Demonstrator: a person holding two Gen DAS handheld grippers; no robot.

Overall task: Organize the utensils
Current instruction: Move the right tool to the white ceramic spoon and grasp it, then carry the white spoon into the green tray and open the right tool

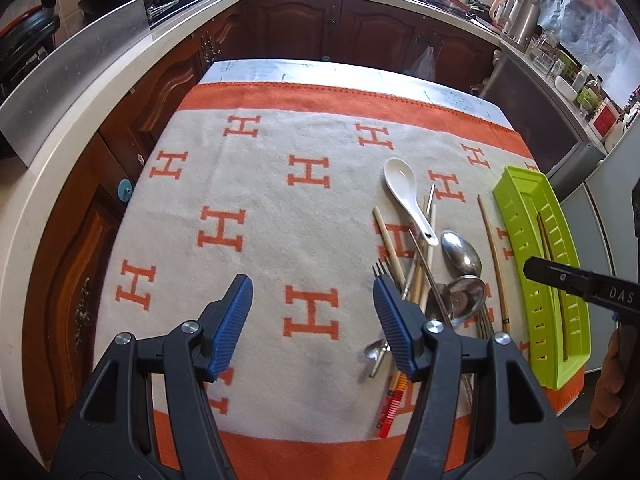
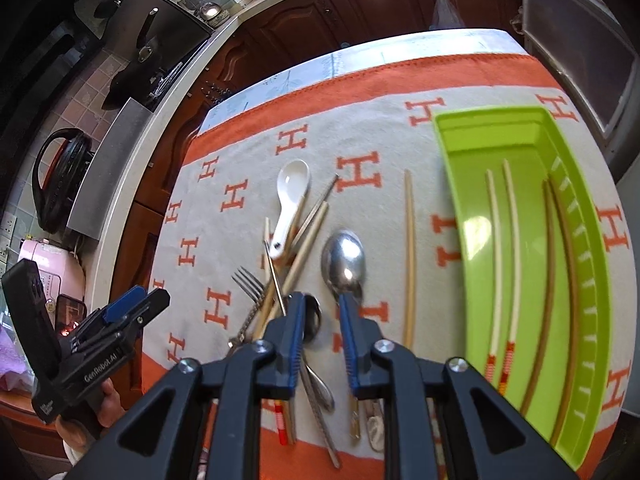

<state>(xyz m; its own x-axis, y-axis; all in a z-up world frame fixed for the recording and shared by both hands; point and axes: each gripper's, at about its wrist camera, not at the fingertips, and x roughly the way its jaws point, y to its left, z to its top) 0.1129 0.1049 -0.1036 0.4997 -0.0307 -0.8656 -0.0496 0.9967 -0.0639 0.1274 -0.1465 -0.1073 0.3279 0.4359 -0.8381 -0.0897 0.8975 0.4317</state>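
Left gripper (image 1: pixel 312 320) wide over bare towel (image 1: pixel 260 240); right gripper (image 2: pixel 320 332) narrow, empty, above utensil pile (image 2: pixel 296 280) beside tray (image 2: pixel 452 168)

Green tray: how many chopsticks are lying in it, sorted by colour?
In the green tray:
pale chopsticks: 2
brown chopsticks: 2
Total: 4

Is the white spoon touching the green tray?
Apart. The right wrist view shows the white spoon well left of the green tray, with bare blanket and a lone chopstick between them.
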